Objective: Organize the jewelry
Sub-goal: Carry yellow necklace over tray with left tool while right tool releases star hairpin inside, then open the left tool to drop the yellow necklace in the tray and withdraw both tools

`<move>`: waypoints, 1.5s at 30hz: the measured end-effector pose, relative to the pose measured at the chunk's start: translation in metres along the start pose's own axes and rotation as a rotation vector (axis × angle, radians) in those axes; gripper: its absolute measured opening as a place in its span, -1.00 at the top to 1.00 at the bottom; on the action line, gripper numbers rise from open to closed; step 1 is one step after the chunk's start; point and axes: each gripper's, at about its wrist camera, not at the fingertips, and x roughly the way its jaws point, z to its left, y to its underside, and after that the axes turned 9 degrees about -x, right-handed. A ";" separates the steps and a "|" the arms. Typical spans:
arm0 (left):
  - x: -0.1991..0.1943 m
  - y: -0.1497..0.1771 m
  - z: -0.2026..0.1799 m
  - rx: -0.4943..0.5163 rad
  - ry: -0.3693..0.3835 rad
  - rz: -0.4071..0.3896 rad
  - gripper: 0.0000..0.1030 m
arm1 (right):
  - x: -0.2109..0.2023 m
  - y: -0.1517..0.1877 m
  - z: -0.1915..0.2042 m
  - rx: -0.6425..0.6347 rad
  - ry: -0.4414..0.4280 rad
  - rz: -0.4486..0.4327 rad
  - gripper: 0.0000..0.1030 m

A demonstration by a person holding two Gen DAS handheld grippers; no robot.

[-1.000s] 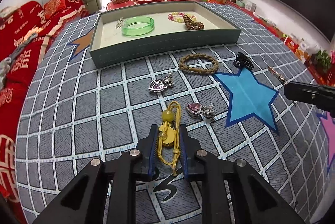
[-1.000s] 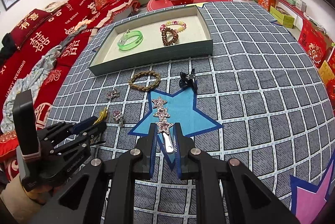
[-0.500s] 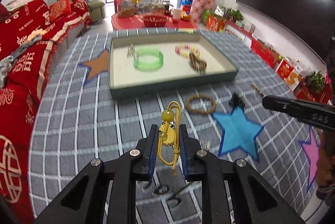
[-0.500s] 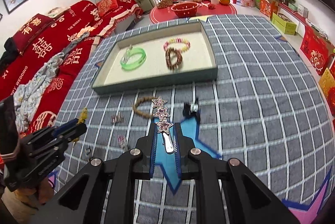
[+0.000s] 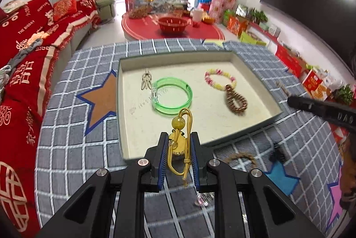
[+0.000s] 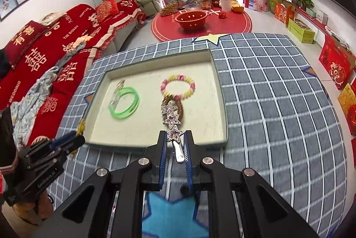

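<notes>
My left gripper [image 5: 179,144] is shut on a yellow cord pendant with an amber bead [image 5: 180,133], held above the near rim of the grey tray [image 5: 124,155]. My right gripper [image 6: 175,147] is shut on a silver hair clip with three rhinestone stars [image 6: 172,121], also over the tray's near edge [image 6: 155,147]. In the tray lie a green bangle [image 5: 172,95], a pink and yellow bead bracelet [image 5: 219,79], a brown bead bracelet [image 5: 235,101] and a small silver piece [image 5: 146,81]. The left gripper [image 6: 66,141] shows at the lower left of the right wrist view.
On the checked cloth near the tray lie a braided brown bracelet [image 5: 241,158], a black claw clip [image 5: 277,153] and a clear gem pendant [image 5: 203,201]. A red sofa [image 5: 26,55] runs along the left. A low red table [image 6: 200,22] with a red bowl stands beyond.
Both grippers have moved forward and up towards the tray, each still holding its piece. The loose pendants and braided bracelet now lie under or behind them.
</notes>
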 end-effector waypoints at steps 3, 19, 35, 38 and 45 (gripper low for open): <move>0.022 -0.005 0.002 0.021 -0.021 0.036 0.37 | 0.017 -0.009 -0.005 0.002 0.012 0.013 0.68; 0.080 -0.025 0.002 0.038 -0.072 0.110 0.37 | 0.097 -0.023 -0.025 0.050 0.045 0.077 0.68; 0.073 -0.019 -0.014 0.110 -0.160 0.038 0.36 | 0.099 -0.018 -0.019 0.025 0.064 0.086 0.08; 0.068 -0.019 -0.013 0.101 -0.160 0.023 0.36 | 0.092 -0.019 -0.017 0.037 0.033 0.062 0.02; 0.062 -0.021 -0.013 0.094 -0.162 0.005 0.36 | 0.068 -0.013 -0.015 0.079 -0.015 0.018 -0.10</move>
